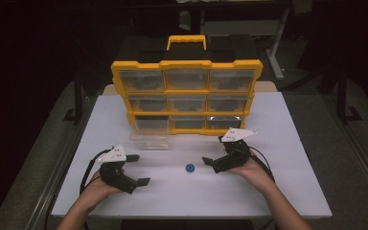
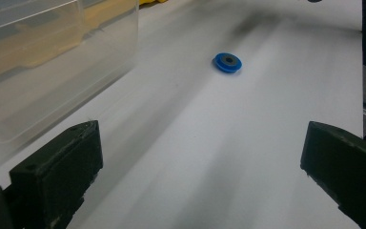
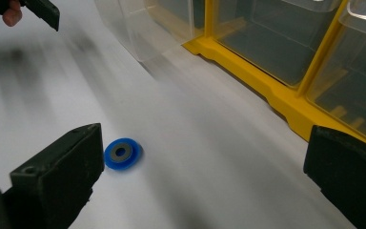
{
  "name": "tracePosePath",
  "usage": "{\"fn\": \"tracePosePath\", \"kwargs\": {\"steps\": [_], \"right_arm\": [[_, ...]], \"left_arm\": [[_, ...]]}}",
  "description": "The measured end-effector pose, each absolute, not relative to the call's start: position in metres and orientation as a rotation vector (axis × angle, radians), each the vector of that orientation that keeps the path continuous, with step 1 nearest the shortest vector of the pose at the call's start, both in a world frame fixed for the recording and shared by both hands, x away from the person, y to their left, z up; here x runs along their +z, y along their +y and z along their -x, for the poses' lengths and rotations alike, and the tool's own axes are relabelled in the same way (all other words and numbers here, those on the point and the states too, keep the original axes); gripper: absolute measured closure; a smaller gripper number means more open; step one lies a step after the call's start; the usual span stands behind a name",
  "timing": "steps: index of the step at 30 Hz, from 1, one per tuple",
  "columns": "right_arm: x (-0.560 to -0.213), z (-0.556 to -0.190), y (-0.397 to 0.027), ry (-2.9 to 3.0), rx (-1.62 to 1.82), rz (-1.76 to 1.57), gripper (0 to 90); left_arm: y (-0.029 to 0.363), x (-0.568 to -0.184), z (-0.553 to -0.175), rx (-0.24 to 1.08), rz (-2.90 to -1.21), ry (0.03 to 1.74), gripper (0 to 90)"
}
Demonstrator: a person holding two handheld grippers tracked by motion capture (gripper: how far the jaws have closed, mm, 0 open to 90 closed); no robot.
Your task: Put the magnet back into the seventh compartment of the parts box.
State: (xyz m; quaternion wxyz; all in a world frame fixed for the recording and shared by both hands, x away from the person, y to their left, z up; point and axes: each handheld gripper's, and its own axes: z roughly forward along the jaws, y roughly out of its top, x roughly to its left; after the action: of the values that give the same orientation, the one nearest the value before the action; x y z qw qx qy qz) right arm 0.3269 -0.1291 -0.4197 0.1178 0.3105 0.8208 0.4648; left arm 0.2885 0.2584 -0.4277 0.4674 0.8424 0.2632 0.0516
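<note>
Blue and flat, a small plastic disc with a dark grey centre ring (image 1: 189, 168) lies alone on the white matte desk (image 1: 287, 143), roughly midway between the two hands and a little nearer the person's edge than the pulled-out clear plastic drawer (image 1: 148, 139). It lies just to the left of the right tool (image 1: 210, 163), whose black jaws stand wide apart with nothing between them; in the right gripper view the disc (image 3: 122, 153) sits close beside the left jaw, off the centre line of the gap. The left tool (image 1: 138, 169) is also spread wide and empty, and the disc lies to its right, clearly farther off; in the left gripper view it (image 2: 228, 62) sits ahead and well beyond the jaw tips. The right hand is therefore the nearer one, and I judge a pick would call for swinging that tool leftward so the gap straddles the disc. Being round, the disc has no long axis, so any jaw angle should serve, though it is thin and smooth and may slide on the desk. Behind stands a yellow plastic organiser with translucent drawers (image 1: 187, 64), its lower left bay open, with the clear drawer resting on the desk in front of it.
</note>
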Motion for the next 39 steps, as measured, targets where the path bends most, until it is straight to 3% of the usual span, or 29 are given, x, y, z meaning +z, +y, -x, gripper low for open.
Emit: {"fn": "tracePosePath", "kwargs": {"steps": [39], "right_arm": [[-0.417, -0.342, -0.104, 2.415, 1.38, -0.873, 0.0]], "left_arm": [[0.255, -0.427, -0.288, 0.119, -2.074, 0.641, 0.7]]}}
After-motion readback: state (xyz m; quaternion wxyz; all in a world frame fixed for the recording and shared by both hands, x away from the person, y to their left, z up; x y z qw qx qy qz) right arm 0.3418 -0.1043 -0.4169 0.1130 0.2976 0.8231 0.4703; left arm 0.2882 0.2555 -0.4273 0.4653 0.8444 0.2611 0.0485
